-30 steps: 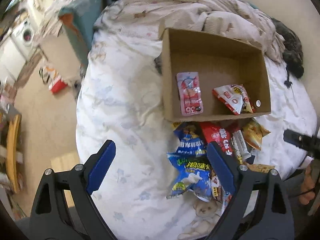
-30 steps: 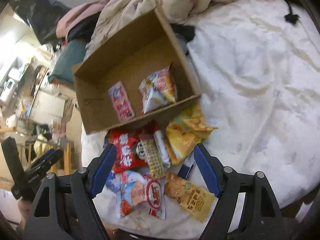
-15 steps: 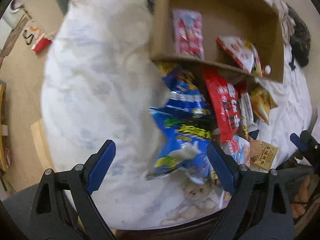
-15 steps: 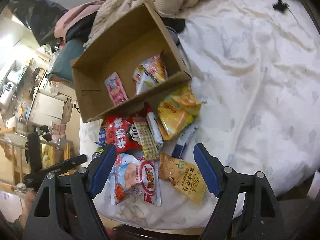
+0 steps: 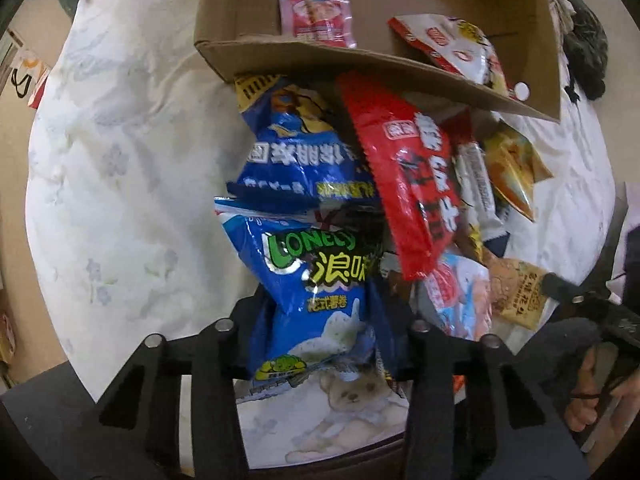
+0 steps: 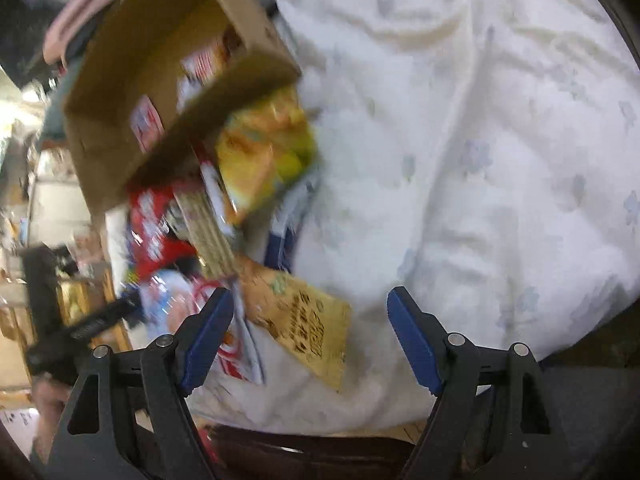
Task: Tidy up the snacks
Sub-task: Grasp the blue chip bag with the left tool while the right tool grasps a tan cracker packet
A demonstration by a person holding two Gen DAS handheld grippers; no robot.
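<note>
A pile of snack packets lies on the white bedcover in front of a cardboard box (image 5: 320, 56). In the left wrist view my left gripper (image 5: 320, 332) is shut on the blue Lonely God snack bag (image 5: 316, 280) at its lower end. A second blue bag (image 5: 304, 152) and a red bag (image 5: 412, 184) lie beside it. The box holds a pink packet (image 5: 316, 4) and a red and white packet (image 5: 456, 48). In the blurred right wrist view my right gripper (image 6: 310, 336) is open and empty just above a tan packet (image 6: 308, 324). The box (image 6: 132, 92) is upper left there.
A yellow packet (image 5: 512, 168) and a tan packet (image 5: 516, 296) lie right of the pile. The bed's edge is just below both grippers, with floor and furniture to the left. A crumpled blanket and dark cloth (image 5: 584, 40) lie behind the box.
My left gripper has dropped down onto the pile and closed on the blue bag. My right gripper has moved fast toward the pile, still open.
</note>
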